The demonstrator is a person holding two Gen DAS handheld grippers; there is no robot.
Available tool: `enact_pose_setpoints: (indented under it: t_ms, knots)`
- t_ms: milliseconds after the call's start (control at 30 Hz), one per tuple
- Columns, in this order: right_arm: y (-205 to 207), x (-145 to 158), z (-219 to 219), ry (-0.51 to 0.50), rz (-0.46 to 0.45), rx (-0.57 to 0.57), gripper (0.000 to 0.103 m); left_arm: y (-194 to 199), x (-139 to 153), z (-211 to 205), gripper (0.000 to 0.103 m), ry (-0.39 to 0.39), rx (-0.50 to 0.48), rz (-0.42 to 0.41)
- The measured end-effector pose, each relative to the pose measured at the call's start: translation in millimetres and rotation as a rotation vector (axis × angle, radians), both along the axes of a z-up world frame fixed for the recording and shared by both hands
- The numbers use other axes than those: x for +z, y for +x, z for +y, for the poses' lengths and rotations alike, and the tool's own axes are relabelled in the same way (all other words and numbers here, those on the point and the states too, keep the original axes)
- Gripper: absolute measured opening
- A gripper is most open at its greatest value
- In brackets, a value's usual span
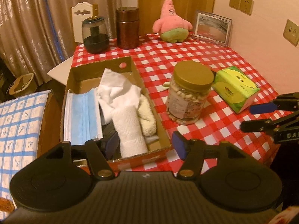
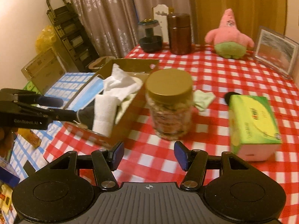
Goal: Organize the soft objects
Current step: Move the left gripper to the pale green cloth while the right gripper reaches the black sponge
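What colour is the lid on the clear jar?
Gold; the clear plastic jar's round screw lid shows sharpest in the left wrist view.

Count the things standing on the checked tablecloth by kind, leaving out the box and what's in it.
Jars and canisters: 3 (nut jar, brown canister, dark glass jar)
Plush toys: 1
Tissue packs: 1
Picture frames: 1
Small green cloths: 1
Total: 7

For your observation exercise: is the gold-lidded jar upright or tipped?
Upright. The jar stands on its base on the checked tablecloth, gold lid on top.
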State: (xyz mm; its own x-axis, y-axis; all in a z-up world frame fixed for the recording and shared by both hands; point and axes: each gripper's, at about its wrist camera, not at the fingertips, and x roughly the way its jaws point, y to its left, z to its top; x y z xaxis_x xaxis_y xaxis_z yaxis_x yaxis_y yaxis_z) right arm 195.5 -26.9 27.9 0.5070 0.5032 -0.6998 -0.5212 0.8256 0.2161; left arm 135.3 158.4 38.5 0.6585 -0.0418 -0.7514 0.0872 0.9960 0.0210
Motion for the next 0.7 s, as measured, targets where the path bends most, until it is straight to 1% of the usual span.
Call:
enact_pose_setpoints:
  t_ms: [200, 267, 400, 500, 600, 700]
  knots:
    - [5, 15, -49, -0.051, -0.047, -0.019, 0.059, 15, 12, -9, 0.073, 0.012, -0.041, -0.003]
    - [10, 20, -64, -0.074, -0.057, -0.028, 0.059, 23, 18, -12, 0.080, 0.021, -0.055, -0.010]
    - [30, 30, -91, -0.113, -0.084, -0.048, 0.060, 43, 33, -17, 0.081, 0.045, -0.083, -0.023]
    - [48, 37, -105, -0.126, -0.094, -0.047, 0.060, 64, 43, -21, 0.085, 0.040, -0.117, -0.022]
    - [71, 43, -113, -0.138, -0.081, -0.021, 0.060, 86, 50, -28, 0.086, 0.028, -0.167, -0.011]
    - [93, 46, -115, -0.193, -0.087, 0.019, 0.060, 113, 56, -37, 0.088, 0.032, -0.227, 0.005]
